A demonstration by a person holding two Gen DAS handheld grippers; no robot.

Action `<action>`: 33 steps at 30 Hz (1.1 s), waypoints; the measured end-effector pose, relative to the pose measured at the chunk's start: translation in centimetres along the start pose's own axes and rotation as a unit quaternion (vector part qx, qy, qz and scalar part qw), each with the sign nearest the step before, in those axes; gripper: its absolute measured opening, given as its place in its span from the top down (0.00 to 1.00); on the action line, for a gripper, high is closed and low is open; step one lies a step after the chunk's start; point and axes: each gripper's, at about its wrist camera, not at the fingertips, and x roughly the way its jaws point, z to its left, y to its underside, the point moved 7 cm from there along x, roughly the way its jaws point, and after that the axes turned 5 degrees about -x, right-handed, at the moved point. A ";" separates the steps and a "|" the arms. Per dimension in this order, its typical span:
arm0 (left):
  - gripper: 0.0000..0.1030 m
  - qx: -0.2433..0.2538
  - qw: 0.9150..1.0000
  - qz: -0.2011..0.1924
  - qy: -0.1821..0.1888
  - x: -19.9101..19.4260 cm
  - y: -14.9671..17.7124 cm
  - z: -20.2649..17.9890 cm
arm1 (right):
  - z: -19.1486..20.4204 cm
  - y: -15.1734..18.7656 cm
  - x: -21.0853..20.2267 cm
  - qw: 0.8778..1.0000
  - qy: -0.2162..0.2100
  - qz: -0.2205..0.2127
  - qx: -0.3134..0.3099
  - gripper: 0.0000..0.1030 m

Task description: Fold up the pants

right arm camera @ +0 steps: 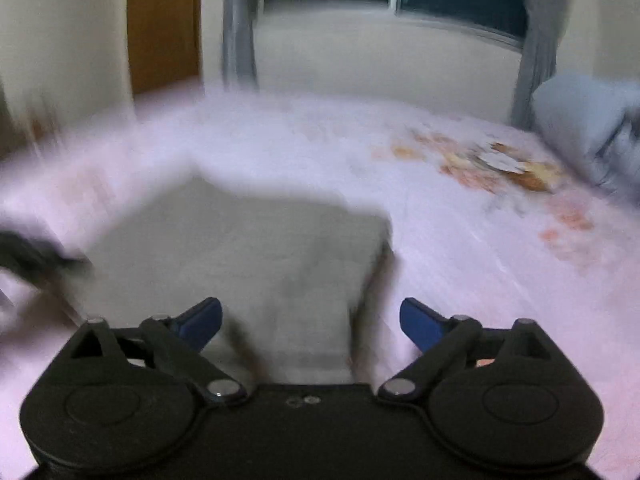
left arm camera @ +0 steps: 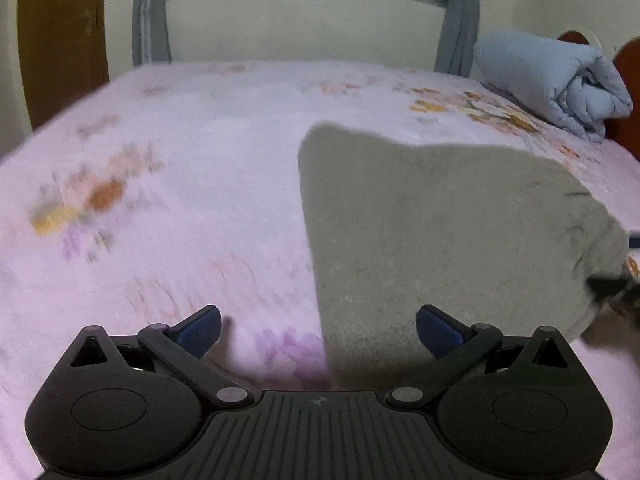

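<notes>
Grey knit-looking cloth, matte and slightly fuzzy: pants (left arm camera: 440, 232) lying flat on pink floral bedsheet (left arm camera: 180, 168), already in a compact, roughly rectangular shape, so judged partly folded.

Left wrist view: left gripper (left arm camera: 318, 330) low over the sheet, jaws spread wide, nothing between them. Near left edge of the pants running between the blue fingertips (left arm camera: 200, 330); right tip over cloth, left tip over bare sheet. Right side of the pants bunched and creased, dark blurred object at that edge, probably the other gripper. Rolled pale-blue quilt (left arm camera: 560, 84) well apart, at the headboard end.

Right wrist view (heavy motion blur): right gripper (right arm camera: 310, 326) with jaws also wide apart, holding nothing. Pants (right arm camera: 248, 248) directly ahead and beneath, right-hand edge just inside the right fingertip.

Handling judgement: light, limp, no stiffness; will sag and drape when lifted, layers may slide apart. Cloth-on-fleece friction likely high, so dragging would wrinkle. Best hold: pinch all layers at the two near corners, one per gripper, lift together and lay over.
</notes>
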 end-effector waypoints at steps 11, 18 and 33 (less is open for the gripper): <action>0.00 -0.032 0.998 -0.059 -0.011 -10.2 1.9 5.3 | -4.7 2.5 -12.5 0.985 0.017 -0.117 0.124 0.06; 0.00 0.002 0.996 -0.088 -0.001 -17.4 6.6 3.3 | -2.7 6.7 -18.5 0.978 0.048 -0.164 0.122 0.06; 0.00 0.031 0.988 -0.153 0.013 -25.4 12.1 0.9 | 2.2 10.9 -25.1 0.971 0.077 -0.202 0.099 0.06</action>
